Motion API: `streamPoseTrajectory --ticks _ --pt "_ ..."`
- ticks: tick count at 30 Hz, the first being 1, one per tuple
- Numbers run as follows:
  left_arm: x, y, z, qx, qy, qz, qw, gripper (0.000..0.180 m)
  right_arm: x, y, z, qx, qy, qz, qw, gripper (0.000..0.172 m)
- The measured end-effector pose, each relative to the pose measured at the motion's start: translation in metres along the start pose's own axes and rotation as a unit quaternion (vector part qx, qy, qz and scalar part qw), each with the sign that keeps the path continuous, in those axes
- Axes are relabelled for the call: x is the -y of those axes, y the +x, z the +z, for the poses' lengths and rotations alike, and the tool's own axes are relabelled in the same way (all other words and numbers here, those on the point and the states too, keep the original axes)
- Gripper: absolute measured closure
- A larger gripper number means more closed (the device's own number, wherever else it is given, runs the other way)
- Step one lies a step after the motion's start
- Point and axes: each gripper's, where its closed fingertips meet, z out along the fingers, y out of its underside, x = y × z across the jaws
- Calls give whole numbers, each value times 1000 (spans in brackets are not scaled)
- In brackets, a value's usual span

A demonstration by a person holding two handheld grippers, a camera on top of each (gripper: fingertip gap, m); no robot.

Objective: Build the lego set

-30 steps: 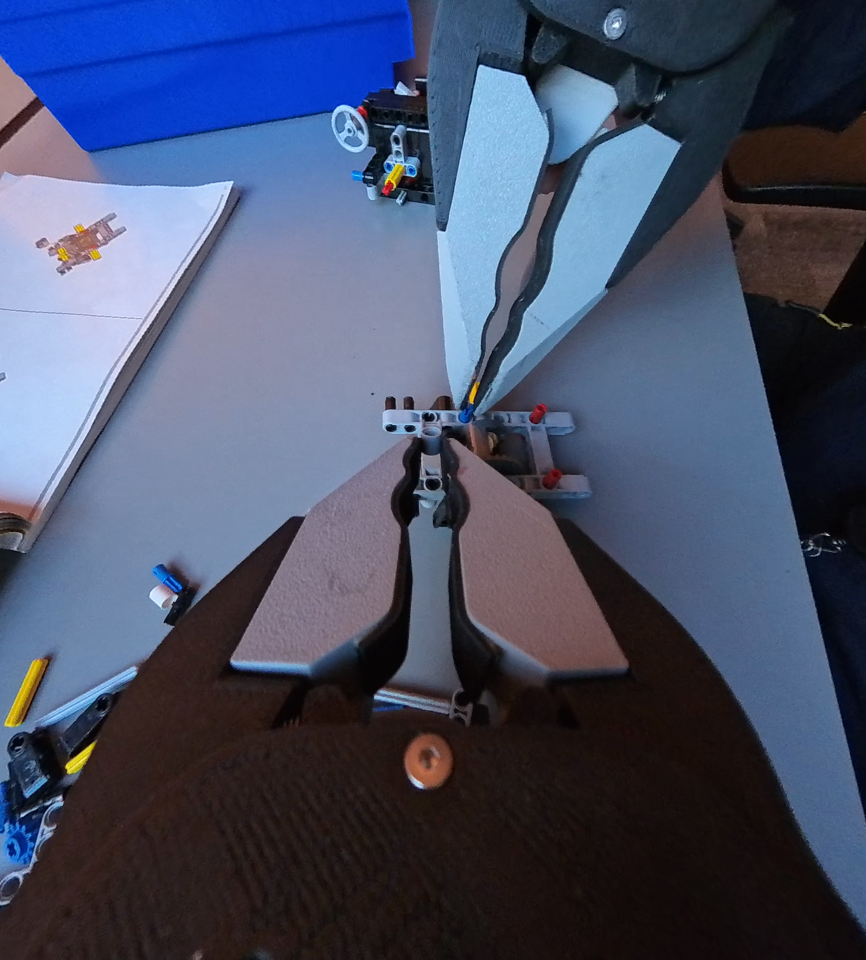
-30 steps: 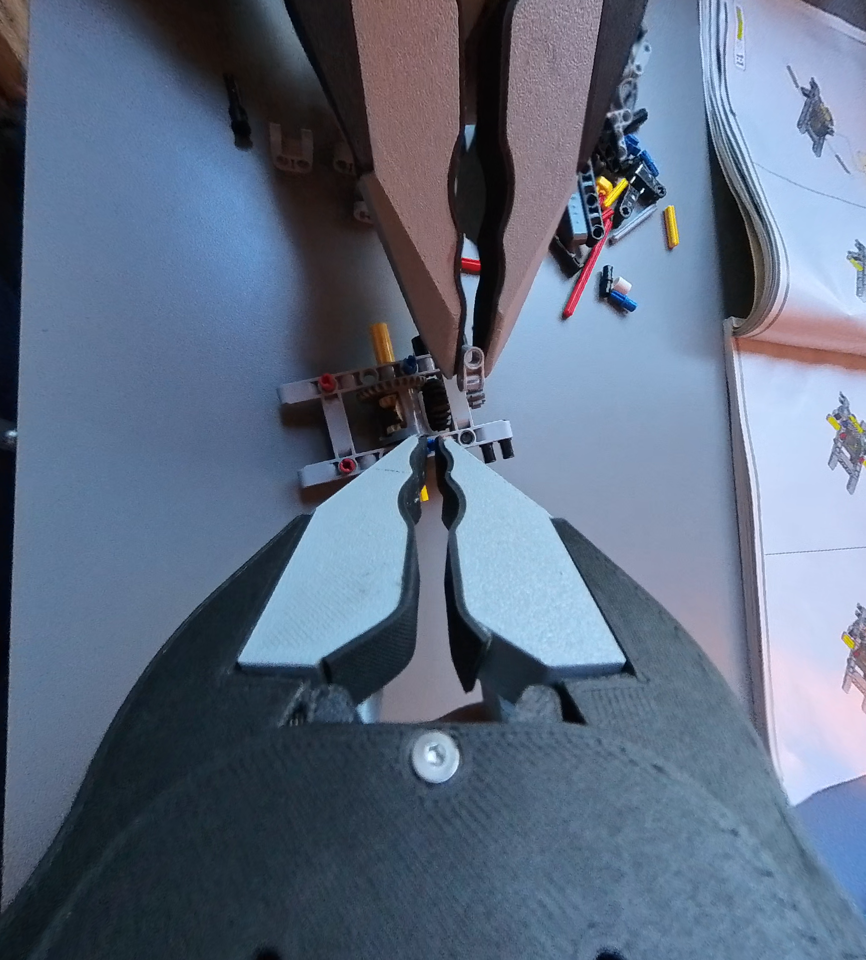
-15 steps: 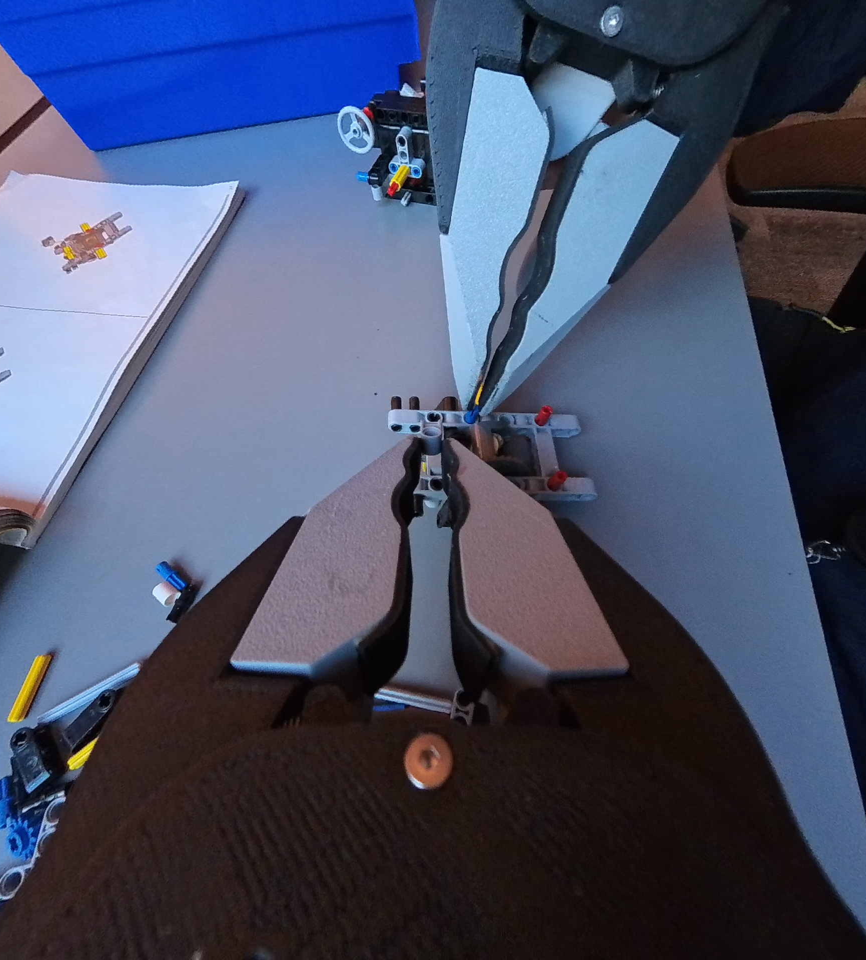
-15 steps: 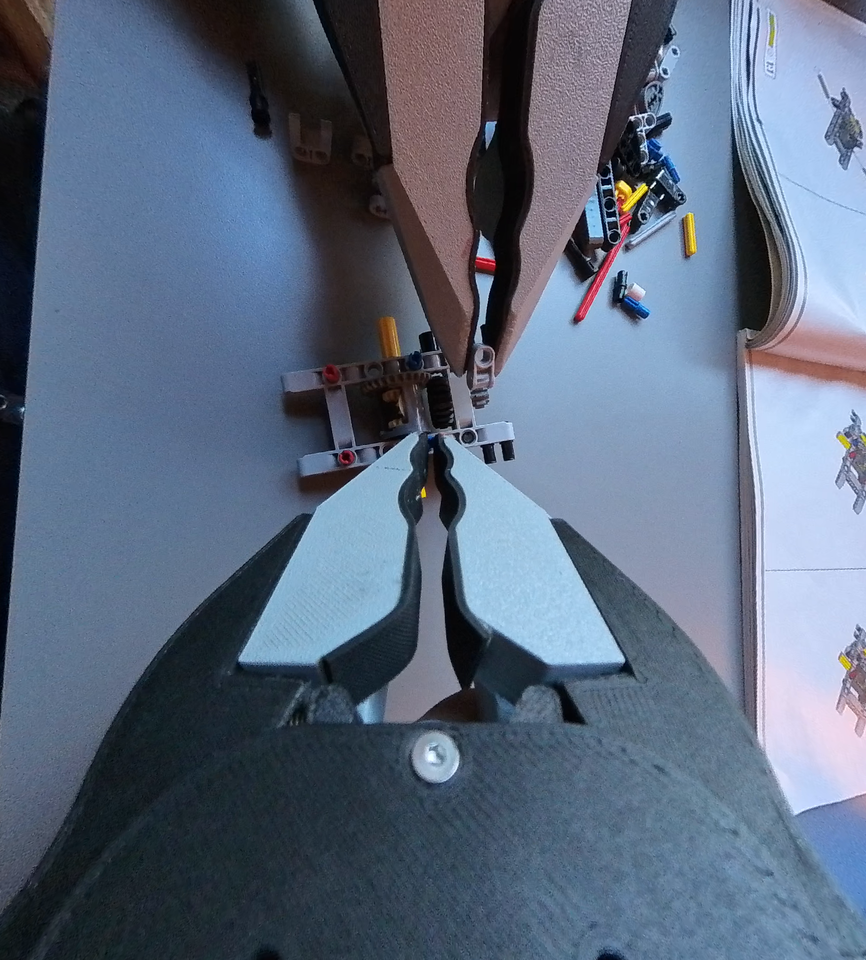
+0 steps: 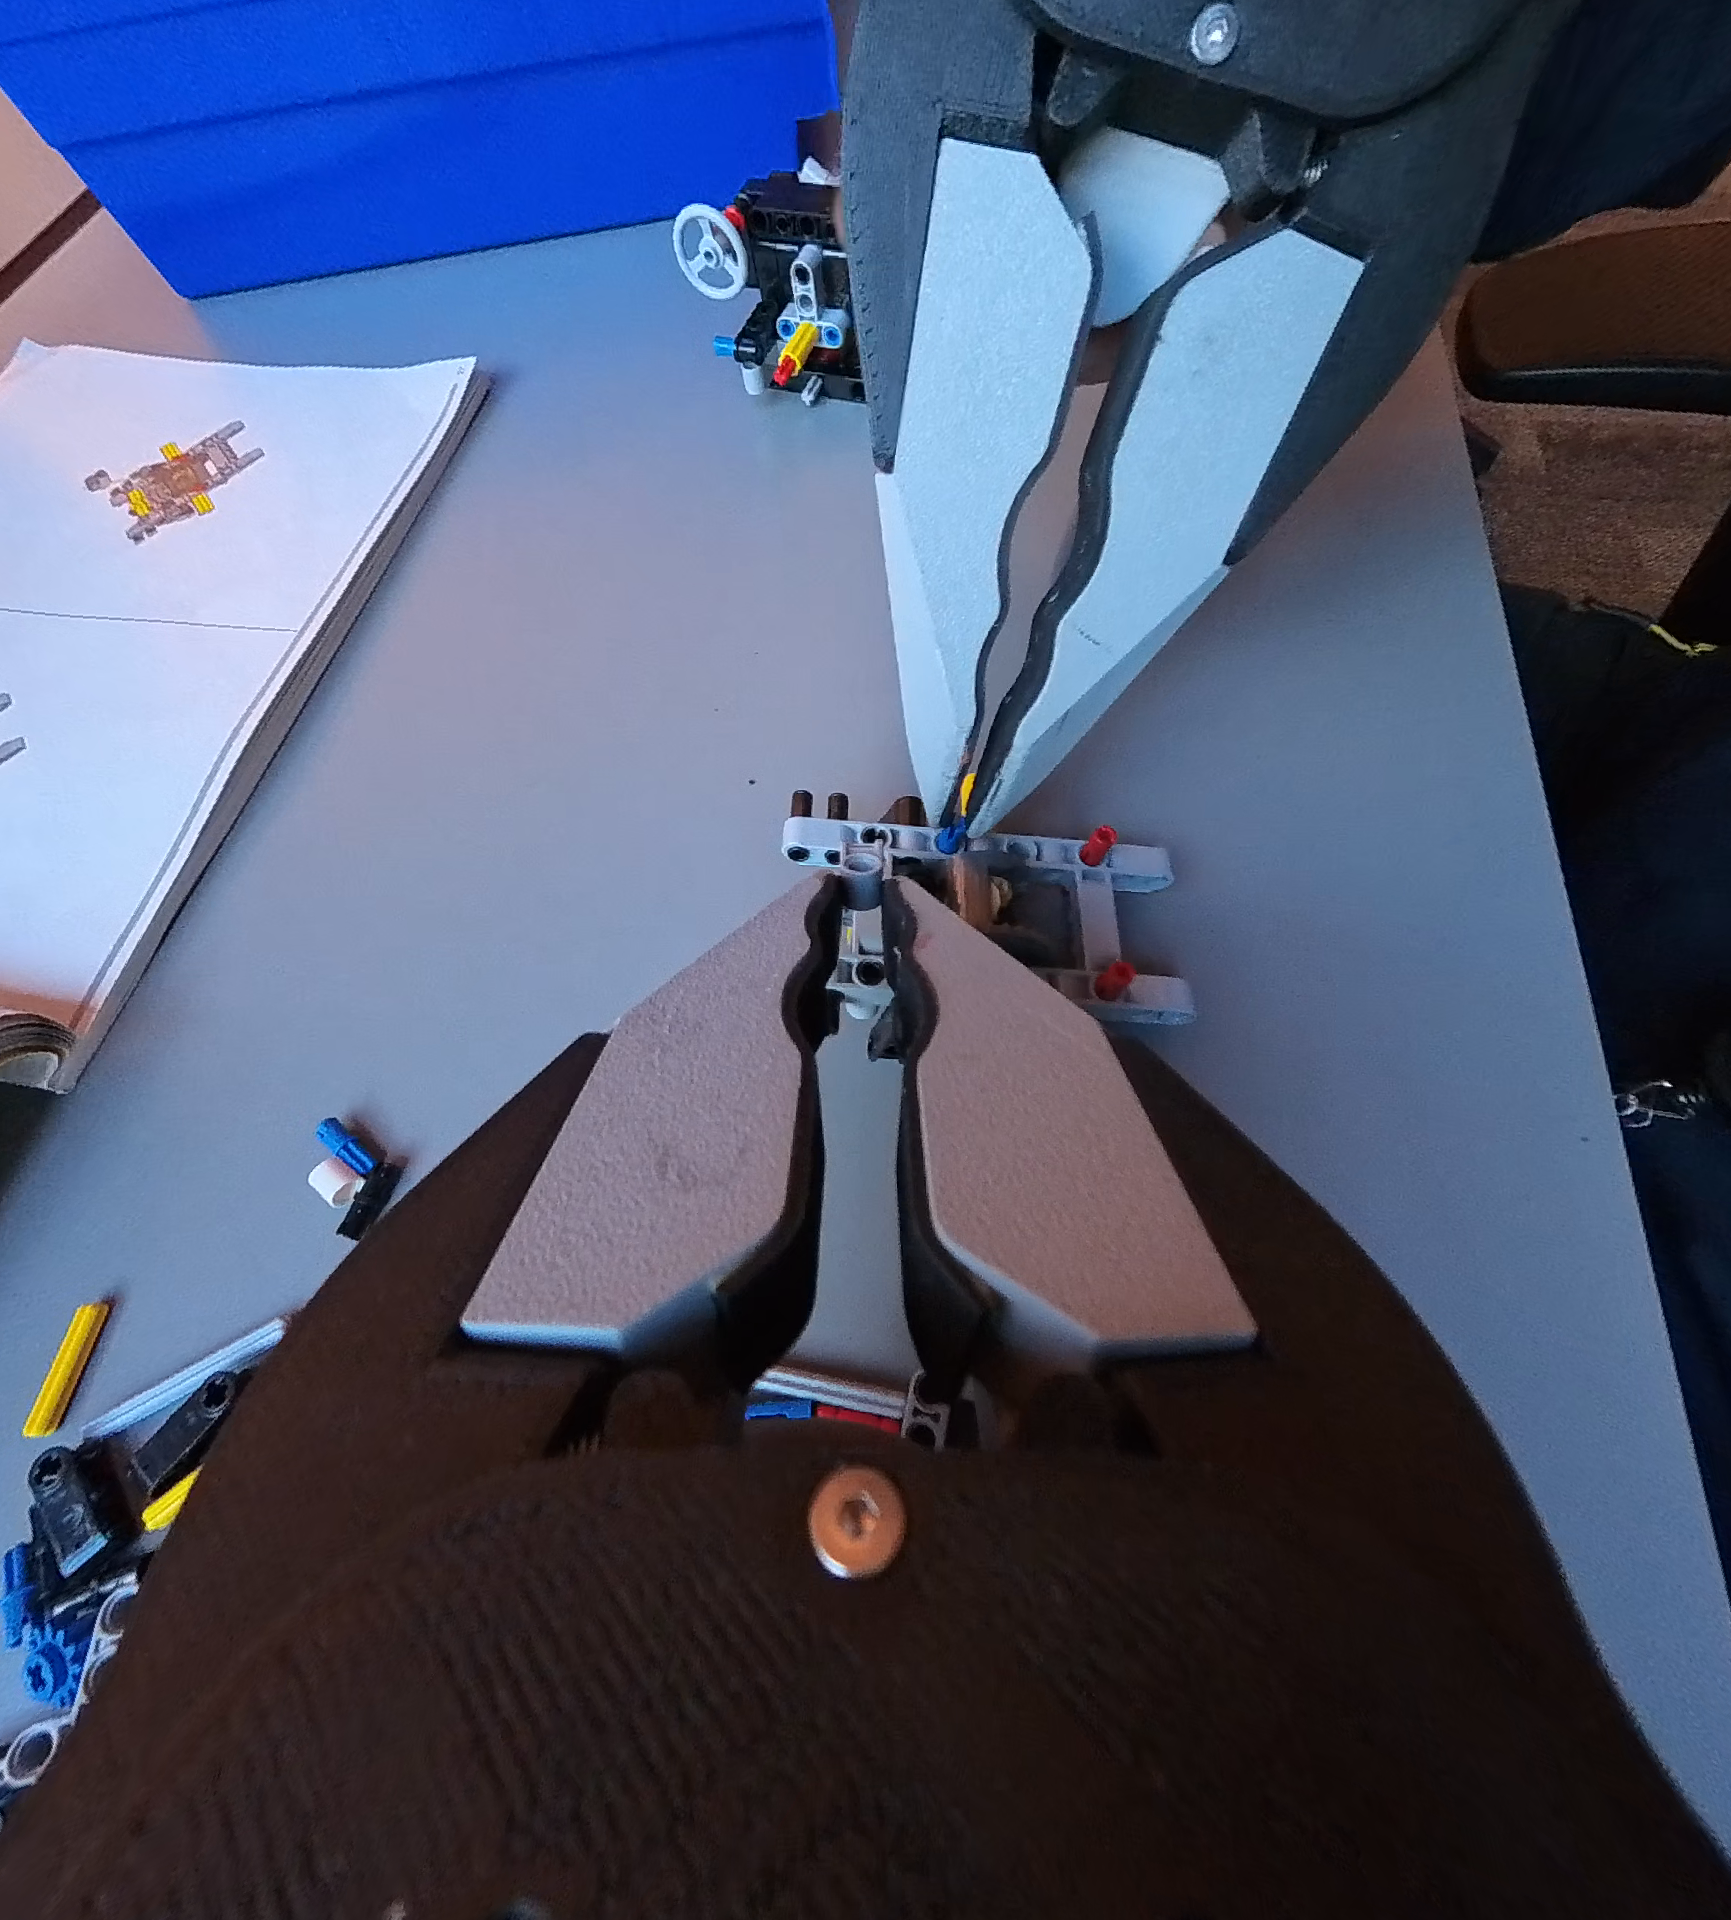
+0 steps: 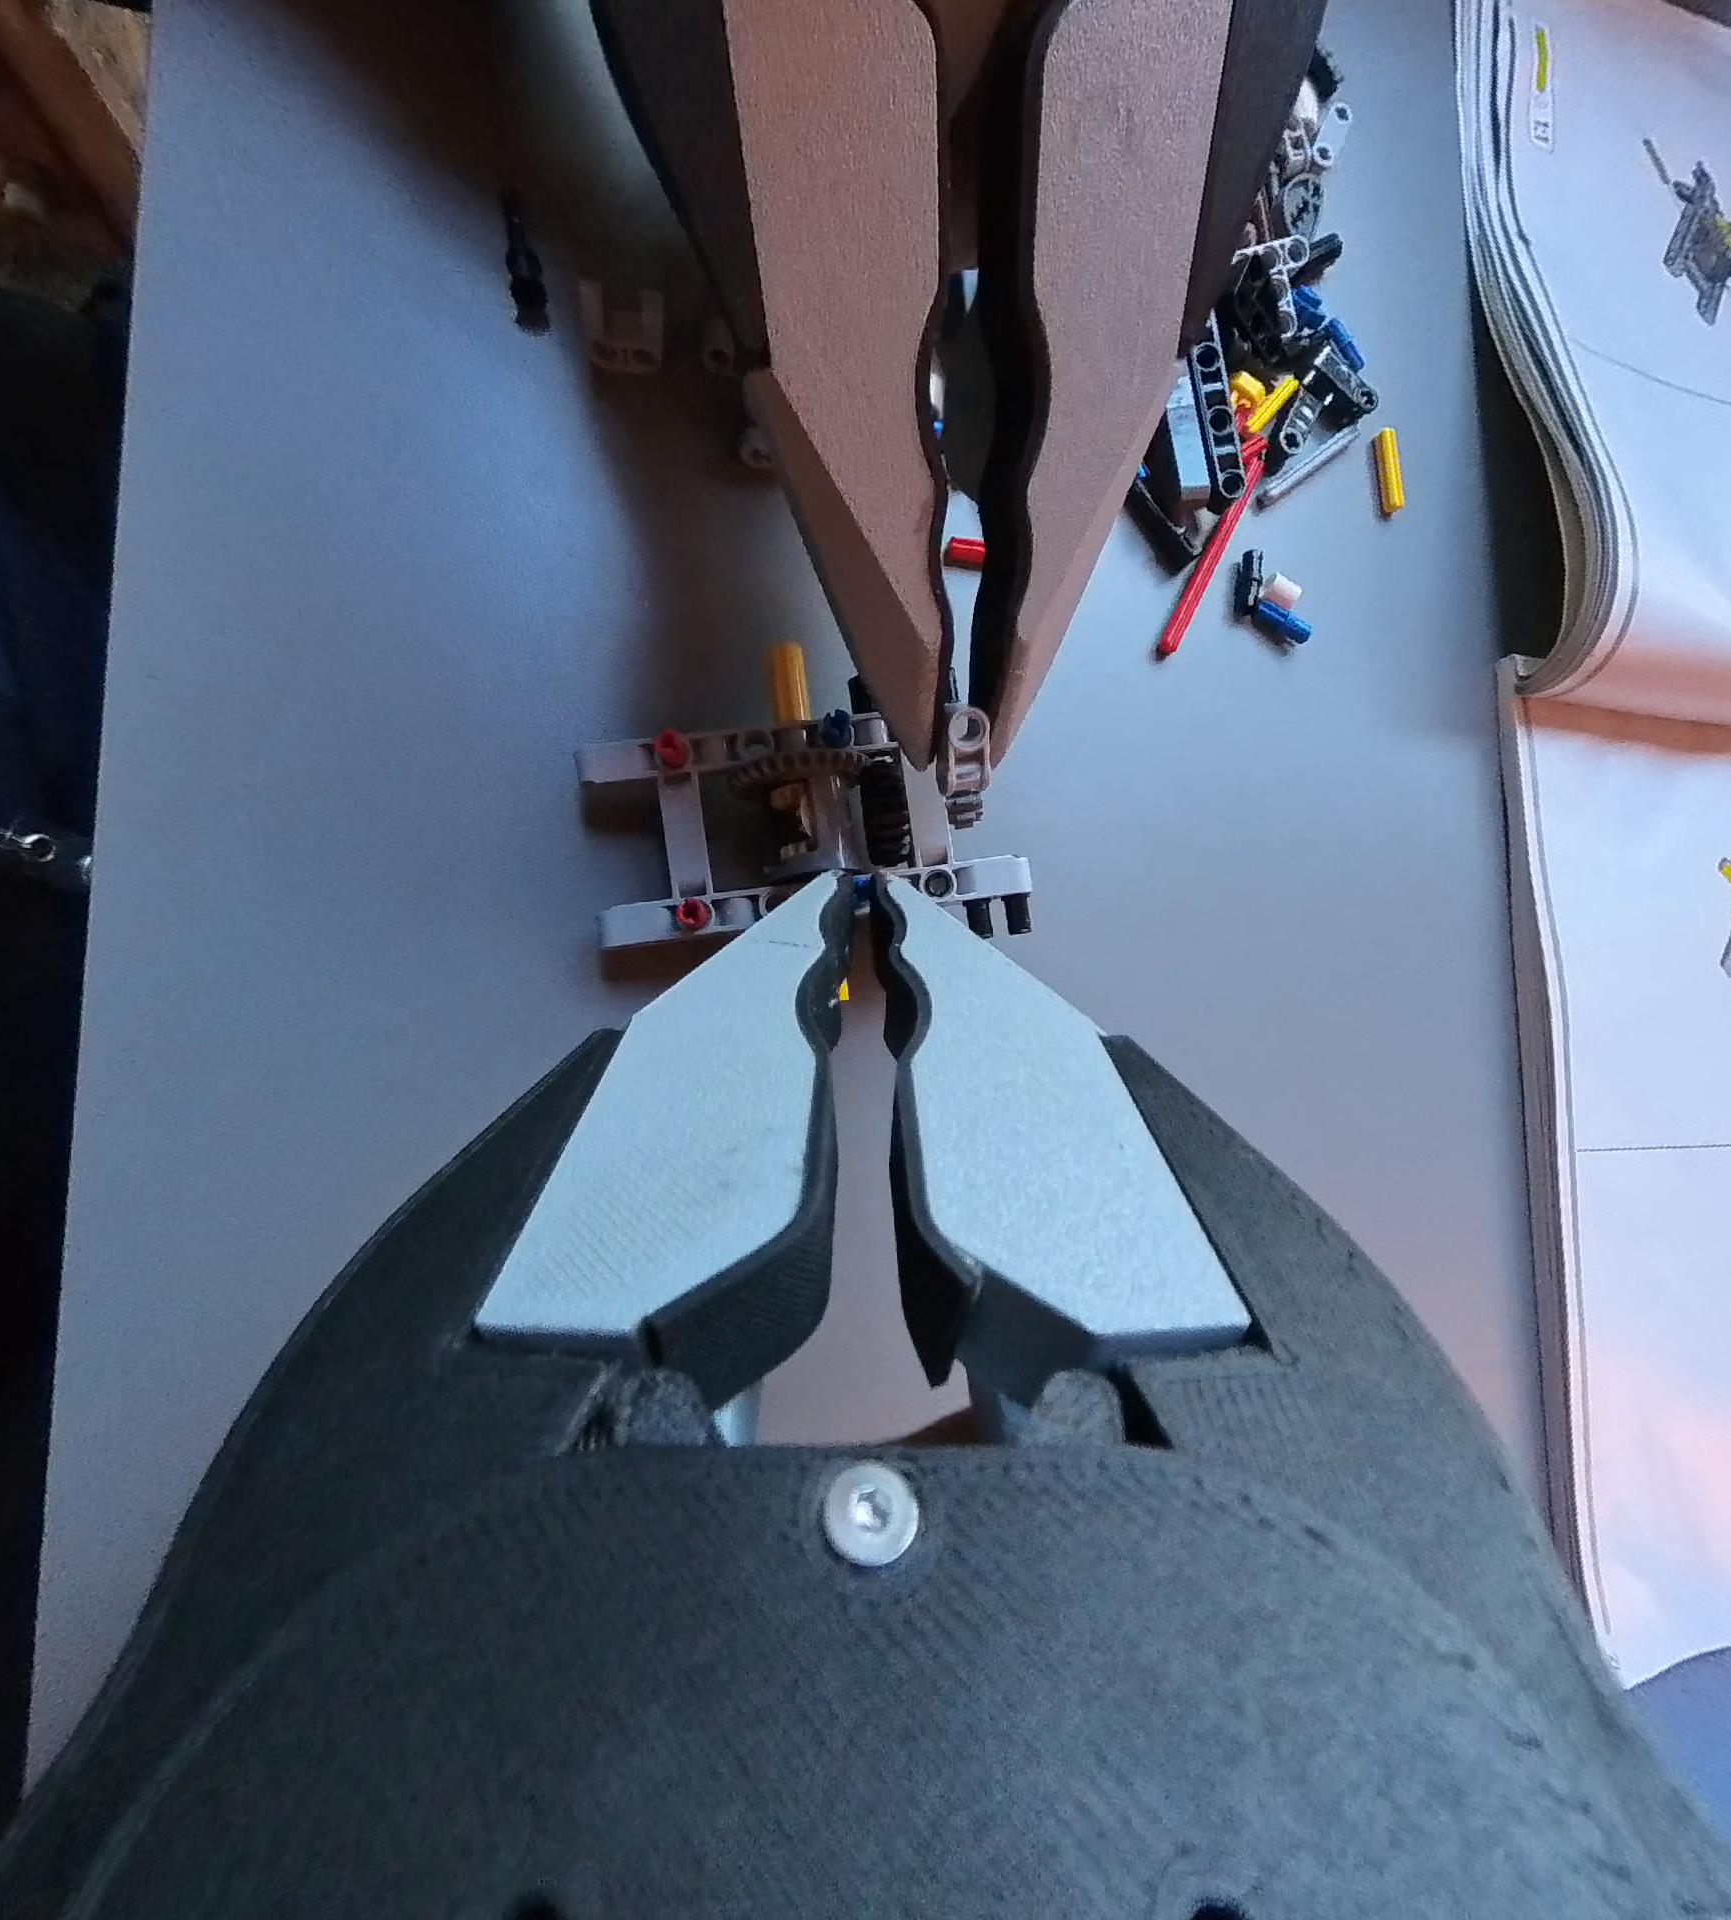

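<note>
the grey beam frame (image 6: 804, 831) is lying flat on the worktop (image 5: 570, 665), part built, with gears, red pins and a yellow axle already fitted. the left tool (image 5: 863, 883) is clamping a small grey connector (image 5: 863, 868) at the frame's edge; the right tool (image 6: 859, 883) is pinching a blue pin (image 5: 947, 837) (its tips closed on it) at the near beam. only the right wrist view is showing the gears; only the left is showing a small wheeled build (image 5: 788, 301) and blue bin (image 5: 404, 125).
</note>
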Motion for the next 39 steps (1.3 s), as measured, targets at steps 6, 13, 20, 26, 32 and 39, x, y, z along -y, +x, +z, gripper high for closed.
streamPoseTrajectory --ticks 6,13,20,26,32,39 --pt "0 0 0 0 0 -1 1000 176 0 0 1 2 -18 -20 1000 172" --pt "0 0 0 1 -1 0 1000 176 0 1 1 8 -32 -28 999 172" --pt "-1 -1 0 0 -1 -2 1000 176 -1 -1 1 35 -53 -44 997 172" --pt "-2 -1 0 0 -3 -2 1000 176 0 -1 2 37 -52 -47 997 172" --pt "-2 0 0 0 -5 0 1000 176 4 0 5 38 -35 -15 999 172" --pt "1 1 -1 -1 9 9 1000 176 24 7 -16 10 48 41 998 172"
